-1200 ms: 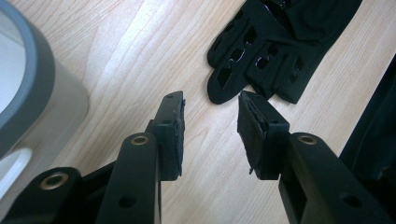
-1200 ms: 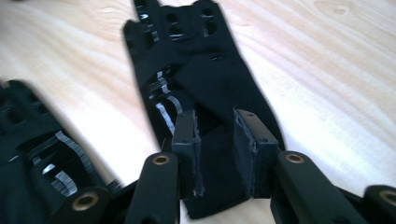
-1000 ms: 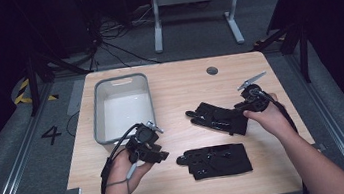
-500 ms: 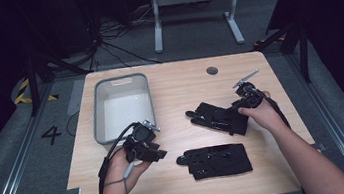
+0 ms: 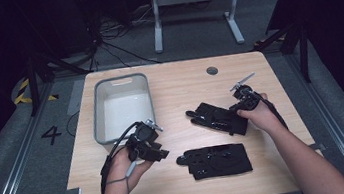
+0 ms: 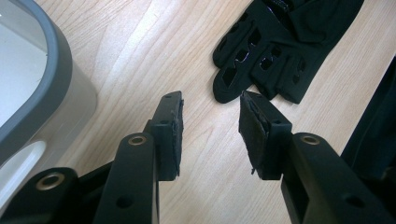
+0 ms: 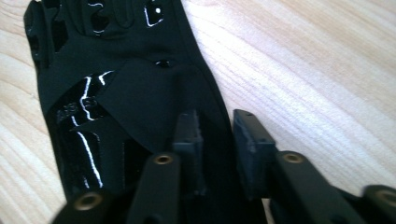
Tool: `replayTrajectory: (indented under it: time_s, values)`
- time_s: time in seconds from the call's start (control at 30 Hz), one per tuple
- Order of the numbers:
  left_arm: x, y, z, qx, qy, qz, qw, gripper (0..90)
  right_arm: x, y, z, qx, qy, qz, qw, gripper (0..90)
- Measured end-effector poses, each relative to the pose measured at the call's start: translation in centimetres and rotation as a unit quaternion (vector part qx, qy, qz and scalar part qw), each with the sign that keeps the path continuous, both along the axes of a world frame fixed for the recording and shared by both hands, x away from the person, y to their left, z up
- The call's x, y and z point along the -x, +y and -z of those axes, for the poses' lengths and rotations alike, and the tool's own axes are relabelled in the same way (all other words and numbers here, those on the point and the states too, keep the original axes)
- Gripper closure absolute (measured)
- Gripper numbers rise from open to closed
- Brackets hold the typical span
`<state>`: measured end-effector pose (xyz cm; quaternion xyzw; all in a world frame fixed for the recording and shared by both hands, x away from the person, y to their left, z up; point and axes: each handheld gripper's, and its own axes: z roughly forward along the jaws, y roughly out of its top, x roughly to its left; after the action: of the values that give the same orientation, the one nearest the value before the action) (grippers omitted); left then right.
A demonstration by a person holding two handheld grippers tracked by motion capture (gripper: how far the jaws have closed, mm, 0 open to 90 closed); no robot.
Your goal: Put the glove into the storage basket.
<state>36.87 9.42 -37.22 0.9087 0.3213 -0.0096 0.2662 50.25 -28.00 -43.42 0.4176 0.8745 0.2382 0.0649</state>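
Lying flat on the wooden table point(image 5: 183, 83), the far glove point(image 5: 215, 118) has the right gripper point(image 7: 215, 135) at its cuff edge, jaws just been closing with the fabric between them, though I can't tell if they're actually pinching it. Nearer glove point(image 5: 217, 160) sits just below it, and the left gripper point(image 6: 211, 126) hovers with jaws apart over bare wood beside the grey bin point(image 5: 99, 111).

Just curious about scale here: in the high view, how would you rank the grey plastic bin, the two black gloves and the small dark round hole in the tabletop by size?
1. Grey plastic bin
2. Two black gloves, near and far: alike
3. Small dark round hole
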Motion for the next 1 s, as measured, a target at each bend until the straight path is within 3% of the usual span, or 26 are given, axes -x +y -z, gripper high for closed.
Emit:
replayTrajectory:
  time_s: [0.17, 0.57, 0.73, 1.0]
  values:
    - [-0.1, -0.1, 0.1, -0.003, -0.001, 0.002, 1.0, 60.4, 0.5, 0.0, -0.8, 0.013, -0.009, -0.003, 0.9999, 85.1]
    - [-0.2, -0.7, 0.1, -0.006, -0.002, 0.007, 1.0, 61.2, 2.8, 0.4, -4.2, -0.011, -0.053, -0.028, 0.9981, 87.3]
    - [-0.3, -0.8, 0.2, -0.007, 0.0, 0.01, 0.9999, 61.2, 4.4, 1.0, -6.2, -0.023, -0.08, -0.049, 0.9953, 87.7]
    - [-0.3, -0.8, 0.1, -0.005, -0.001, 0.008, 1.0, 61.2, 6.3, 1.8, -8.2, -0.032, -0.117, -0.07, 0.9902, 88.0]
